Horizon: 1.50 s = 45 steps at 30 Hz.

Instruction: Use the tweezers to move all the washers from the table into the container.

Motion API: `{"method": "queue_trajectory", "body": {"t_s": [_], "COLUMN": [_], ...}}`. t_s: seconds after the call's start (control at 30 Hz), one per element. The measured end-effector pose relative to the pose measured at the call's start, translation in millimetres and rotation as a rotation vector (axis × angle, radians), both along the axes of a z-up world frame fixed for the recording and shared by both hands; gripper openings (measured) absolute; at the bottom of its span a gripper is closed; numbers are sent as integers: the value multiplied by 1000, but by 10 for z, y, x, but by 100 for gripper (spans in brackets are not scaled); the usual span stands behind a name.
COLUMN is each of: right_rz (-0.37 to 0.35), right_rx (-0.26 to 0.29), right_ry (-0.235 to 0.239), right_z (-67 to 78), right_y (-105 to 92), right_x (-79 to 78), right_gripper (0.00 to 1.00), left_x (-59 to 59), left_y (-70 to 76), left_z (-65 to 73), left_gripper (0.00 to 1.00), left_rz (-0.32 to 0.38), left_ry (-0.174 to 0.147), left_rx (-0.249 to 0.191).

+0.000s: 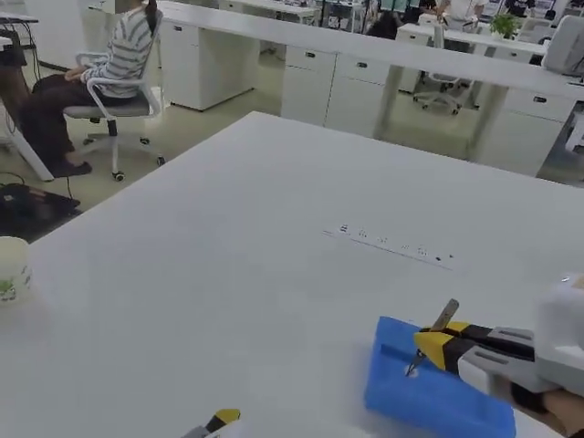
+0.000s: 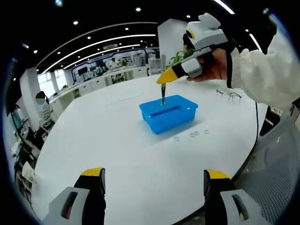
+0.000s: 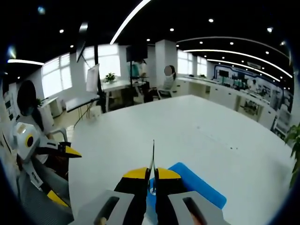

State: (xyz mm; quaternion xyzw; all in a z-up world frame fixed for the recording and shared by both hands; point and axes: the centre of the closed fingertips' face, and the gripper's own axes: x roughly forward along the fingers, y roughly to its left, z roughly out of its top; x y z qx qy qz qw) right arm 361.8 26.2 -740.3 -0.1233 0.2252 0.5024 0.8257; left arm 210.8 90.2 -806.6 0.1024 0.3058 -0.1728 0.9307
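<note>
Big white desk (image 1: 228, 274) takes up most of the head view. The blue container (image 1: 429, 392) sits on it near the front right corner, a shallow open-topped tub. From the left gripper view you can see it (image 2: 168, 115) standing flat on the desk, with the right gripper (image 2: 165, 77) hanging right above it.

That right gripper (image 1: 429, 347) has its jaws squeezed together on the tweezers (image 1: 445, 315), pinching them roughly mid-length. Its own view shows the yellow tips (image 3: 151, 174) nearly touching, with the tweezers (image 3: 153, 154) sticking out between them.

The left gripper (image 2: 153, 174) is spread wide with nothing between the jaws, and it sits low, near the desk's front edge.

The tweezers (image 2: 162, 93) point down into the container. Can't tell whether there's anything in the tips, way too small.

The washers (image 2: 192, 134) are a few tiny rings lying on the desk just beside the container, on the side nearer the left gripper.
</note>
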Motion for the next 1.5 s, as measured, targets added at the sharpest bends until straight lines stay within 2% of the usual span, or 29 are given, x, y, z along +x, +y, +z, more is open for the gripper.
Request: {"method": "queue_trajectory", "body": {"t_s": [0.1, 0.2, 0.37, 0.43, 0.67, 0.87, 1.3, 1.5], "right_rz": [6, 10, 4, -2, -25, -37, -43, -43], "right_rx": [-19, -25, -24, -24, -8, -8, -24, -26], "right_ry": [-11, 3, 6, 16, 49, 75, 77, 72], "right_z": [-90, -204, -314, -367, -517, -651, -761, -751], "right_y": [22, 42, 67, 73, 84, 97, 80, 86], "right_x": [48, 90, 127, 146, 193, 220, 231, 222], "right_gripper": [1, 1, 1, 1, 1, 2, 2, 2], "left_x": [-1, -1, 4, 13, 10, 11, 1, 1], "left_y": [3, 5, 25, 37, 48, 52, 70, 74], "left_z": [-7, -5, -6, 3, -39, -44, -64, -62], "left_gripper": [89, 89, 87, 87, 86, 86, 85, 85], "left_rz": [5, 6, 10, 15, 17, 18, 23, 23], "left_ry": [5, 4, 1, -5, 17, 20, 34, 34], "left_rx": [-7, -5, 11, 15, 28, 31, 40, 41]}}
